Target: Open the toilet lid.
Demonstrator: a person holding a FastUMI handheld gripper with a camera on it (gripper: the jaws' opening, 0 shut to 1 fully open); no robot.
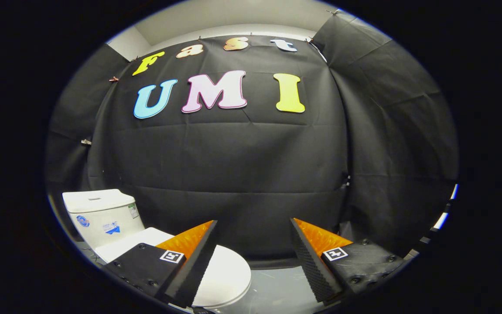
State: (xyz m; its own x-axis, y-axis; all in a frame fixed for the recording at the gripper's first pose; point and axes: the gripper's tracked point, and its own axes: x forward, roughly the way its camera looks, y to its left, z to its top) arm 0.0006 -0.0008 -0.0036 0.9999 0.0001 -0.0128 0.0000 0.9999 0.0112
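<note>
A white toilet stands low on the left, with its tank (pixel 102 213) against the black cloth wall and its lid (pixel 227 274) lying flat and closed. My gripper (pixel 253 222) is open, with a wide gap and nothing between its fingers. The left finger (pixel 194 261) overlaps the lid in the view and hides part of it, while the right finger (pixel 312 261) stands off to the right of the toilet. The gripper looks to be above and in front of the bowl, apart from the lid.
Black cloth walls (pixel 242 174) close in the booth behind and to the right of the toilet. A pale shiny floor (pixel 277 290) shows beside the bowl, between the fingers.
</note>
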